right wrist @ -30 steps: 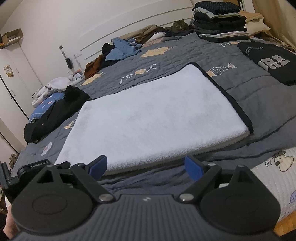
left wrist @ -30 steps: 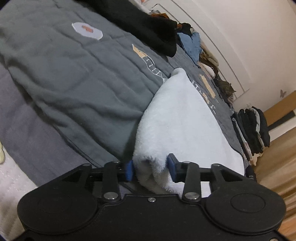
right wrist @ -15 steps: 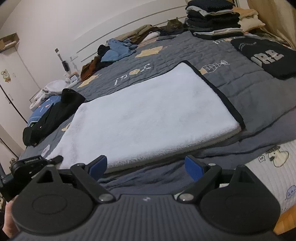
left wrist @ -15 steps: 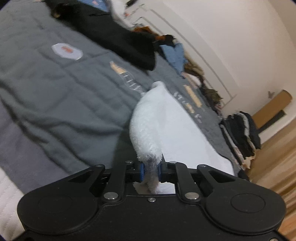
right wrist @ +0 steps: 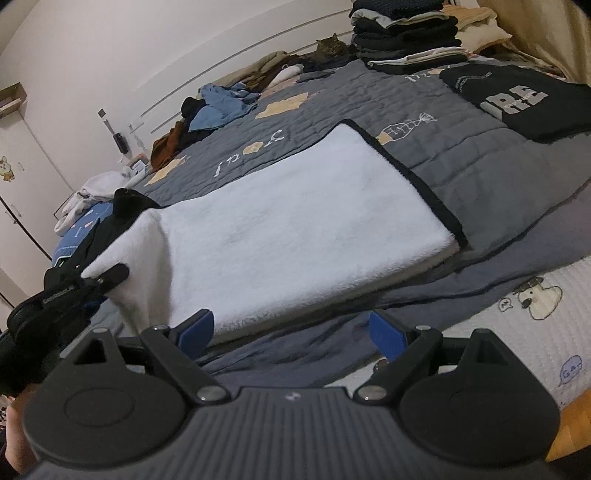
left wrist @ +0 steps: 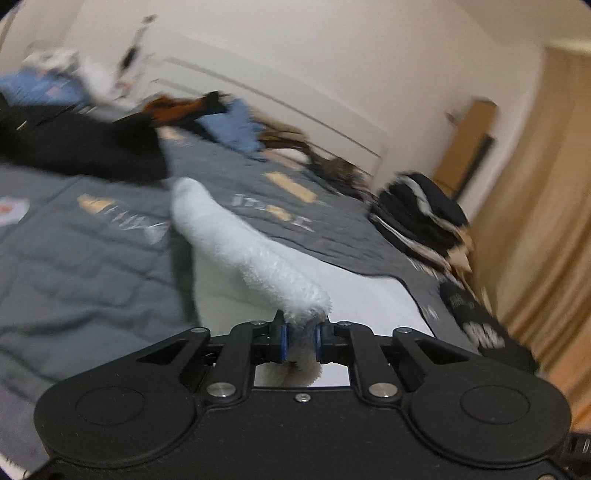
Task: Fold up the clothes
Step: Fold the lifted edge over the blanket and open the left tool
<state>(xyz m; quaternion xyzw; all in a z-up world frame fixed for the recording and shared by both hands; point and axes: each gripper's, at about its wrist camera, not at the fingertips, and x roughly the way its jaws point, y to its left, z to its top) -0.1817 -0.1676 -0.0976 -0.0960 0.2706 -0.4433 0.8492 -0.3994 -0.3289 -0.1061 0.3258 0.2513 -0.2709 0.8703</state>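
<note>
1. The left gripper (left wrist: pixel 300 341) was closed tightly on one corner of the white fleece garment (right wrist: pixel 295 206), with the fluffy fabric pinched between its two blue pads (left wrist: pixel 283 341).
2. This corner was lifted above the grey quilt (right wrist: pixel 461 155), so a ridge of white fleece ran from the pads away toward the far side of the bed.
3. The rest of the garment lay flat on the quilt, near the front edge of the bed, and a black border showed along its right side.
4. The right gripper (right wrist: pixel 291 330) stood wide open and held nothing; it hung just before the near edge of the garment and did not touch it.
5. A stack of folded clothes (right wrist: pixel 406 33) stood at the far right corner of the bed.
6. A black shirt with white letters (right wrist: pixel 517 99) lay flat beside that stack.
</note>
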